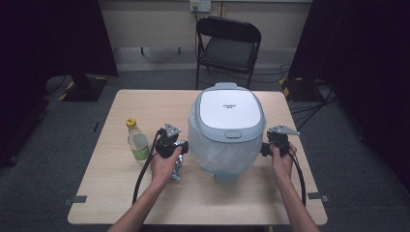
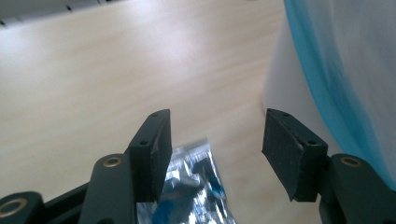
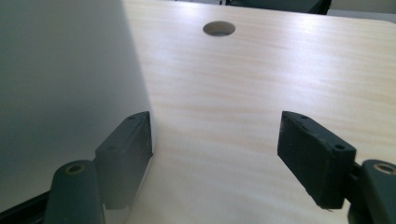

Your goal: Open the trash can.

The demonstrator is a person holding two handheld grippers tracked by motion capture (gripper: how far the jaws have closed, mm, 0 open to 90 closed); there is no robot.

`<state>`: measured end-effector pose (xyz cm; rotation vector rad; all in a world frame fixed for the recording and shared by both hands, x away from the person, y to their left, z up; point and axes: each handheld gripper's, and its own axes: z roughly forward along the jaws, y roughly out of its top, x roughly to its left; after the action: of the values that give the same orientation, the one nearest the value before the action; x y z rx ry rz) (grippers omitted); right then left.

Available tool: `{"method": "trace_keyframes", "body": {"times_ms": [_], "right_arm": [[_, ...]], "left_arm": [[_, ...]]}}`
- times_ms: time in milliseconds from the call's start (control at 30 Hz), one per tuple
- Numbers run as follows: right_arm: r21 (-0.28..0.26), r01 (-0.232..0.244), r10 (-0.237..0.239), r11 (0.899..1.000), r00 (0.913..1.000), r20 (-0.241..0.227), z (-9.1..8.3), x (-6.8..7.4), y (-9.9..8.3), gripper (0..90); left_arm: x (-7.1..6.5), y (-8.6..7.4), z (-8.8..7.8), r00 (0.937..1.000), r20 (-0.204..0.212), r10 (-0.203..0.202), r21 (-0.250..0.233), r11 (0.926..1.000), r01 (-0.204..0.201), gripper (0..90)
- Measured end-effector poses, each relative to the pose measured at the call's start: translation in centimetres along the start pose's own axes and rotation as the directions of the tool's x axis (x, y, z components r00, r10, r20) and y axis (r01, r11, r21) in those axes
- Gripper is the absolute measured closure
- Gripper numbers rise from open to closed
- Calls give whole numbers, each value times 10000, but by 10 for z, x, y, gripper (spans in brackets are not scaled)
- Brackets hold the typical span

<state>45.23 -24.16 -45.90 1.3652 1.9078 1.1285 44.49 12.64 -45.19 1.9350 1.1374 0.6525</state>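
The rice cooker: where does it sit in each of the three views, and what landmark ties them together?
High view: the rice cooker stands mid-table between the two grippers.
Left gripper view: its wrapped white wall fills the right edge, beside the right finger.
Right gripper view: its grey-white wall fills the left side, close by the left finger.
Shared landmark: the light wooden table.

Bright overhead light on the tabletop (image 1: 111, 193), dark corners all around, soft glare up close, blurry near the fingers (image 2: 152, 154).
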Motion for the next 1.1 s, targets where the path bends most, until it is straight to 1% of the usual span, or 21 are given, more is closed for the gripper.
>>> {"method": "trace_keyframes", "body": {"times_ms": [33,67,133,167,233,300,333,367,400,467,500,533,567,633,733,800,833,867,933,1033,1100], "right_arm": [[-227,-192,190,9996,9998,-93,10,-1,5,257],[-299,-324,324,9990,9995,5,13,0,6,285],[-451,-460,462,9979,9989,43,19,0,10,310],[-503,-505,511,9975,9986,102,21,-1,11,300],[-590,-677,676,9960,9977,-37,23,-2,13,302],[-702,-701,673,9951,9968,-420,22,-2,14,374],[-748,-630,586,9952,9965,-596,22,-1,15,434],[-796,-538,475,9954,9957,-789,20,2,15,509],[-830,-486,410,9954,9951,-901,19,4,16,563],[-909,-403,308,9950,9941,-1040,17,8,16,631],[-920,-374,278,9951,9942,-1039,16,10,16,658],[-903,-310,217,9954,9946,-1018,15,12,16,699],[-906,-191,94,9957,9943,-1061,14,13,16,730],[-906,-82,-10,9959,9949,-1011,11,16,15,735],[-869,78,-166,9962,9947,-1014,6,20,12,735],[-894,27,-121,9960,9945,-1041,2,21,9,736],[-892,26,-120,9960,9944,-1049,0,22,8,736],[-914,50,-149,9958,9940,-1080,-2,23,7,735],[-884,23,-121,9961,9939,-1098,-5,24,5,735],[-892,206,-288,9958,9953,-926,-15,30,0,731],[-859,178,-253,9961,9959,-866,-19,29,-2,674]], "left_arm": [[0,6,7,10000,1,-13,-129,9999,13,420],[2,8,11,9997,179,-178,-165,9997,181,419],[4,13,20,9987,247,-456,-105,9989,458,417],[5,15,23,9968,599,-534,-71,9985,540,416],[1,18,28,9973,652,-347,3,9994,347,420],[0,19,28,9915,1195,-523,-487,9971,584,441],[-1,19,28,9923,1172,-395,-660,9967,475,493],[-2,19,28,9926,1185,-258,-920,9951,368,511],[-2,19,28,9926,1185,-258,-920,9951,368,539],[-5,20,26,9913,1282,311,-1033,9945,-178,610],[-6,20,25,9907,1277,471,-1047,9939,-337,660],[-7,19,25,9897,1351,476,-1072,9937,-331,676],[-4,19,25,9861,1618,375,-1108,9937,-196,688],[-3,16,24,9826,1854,138,-1171,9931,82,697],[-5,16,19,9812,1891,386,-1079,9940,-183,723],[-5,13,15,9775,2084,334,-1074,9942,-111,728],[-6,12,13,9782,2056,303,-1061,9943,-85,727],[-7,10,10,9757,2154,404,-1055,9943,-178,727],[-8,8,8,9767,2112,380,-1085,9940,-152,727],[-13,5,2,9761,2121,470,-1043,9942,-252,726],[-14,5,2,9774,2073,412,-1080,9940,-190,690]]}}
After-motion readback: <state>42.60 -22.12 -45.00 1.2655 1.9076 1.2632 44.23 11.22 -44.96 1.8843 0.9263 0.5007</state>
